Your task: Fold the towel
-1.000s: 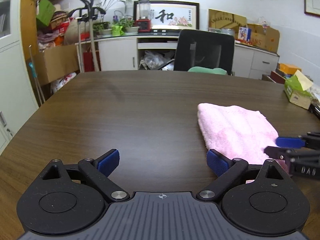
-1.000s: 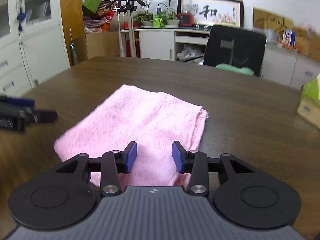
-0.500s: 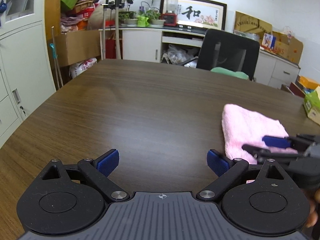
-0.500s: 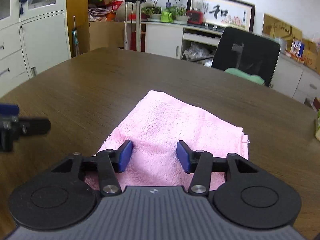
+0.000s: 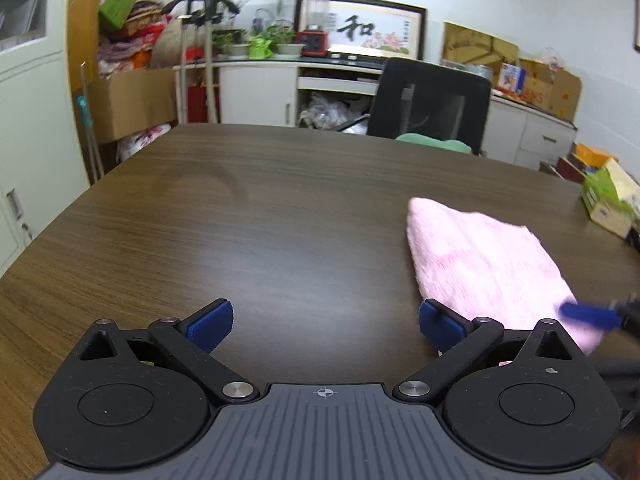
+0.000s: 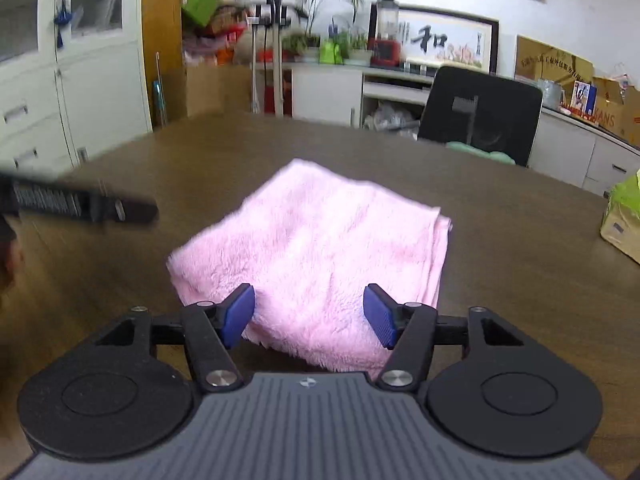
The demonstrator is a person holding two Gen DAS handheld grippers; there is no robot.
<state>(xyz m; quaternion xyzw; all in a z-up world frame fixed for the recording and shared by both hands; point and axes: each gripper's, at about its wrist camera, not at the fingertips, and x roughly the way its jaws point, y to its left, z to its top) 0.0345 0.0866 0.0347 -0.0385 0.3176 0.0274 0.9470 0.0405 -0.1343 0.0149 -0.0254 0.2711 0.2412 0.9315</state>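
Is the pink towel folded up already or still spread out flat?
Folded. The pink towel lies on the table as a thick pad, with stacked layered edges showing along its right side.

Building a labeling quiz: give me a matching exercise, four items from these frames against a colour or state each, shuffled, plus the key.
Items:
1. fluffy terry towel
2. mesh-back office chair
3. left tongs
4. cardboard tissue box

States:
A. green and beige, at the wooden table's right edge
B. pink, folded, lying flat
C. open, over bare wood
D. black, behind the table

Pairs: 1-B, 2-D, 3-C, 4-A
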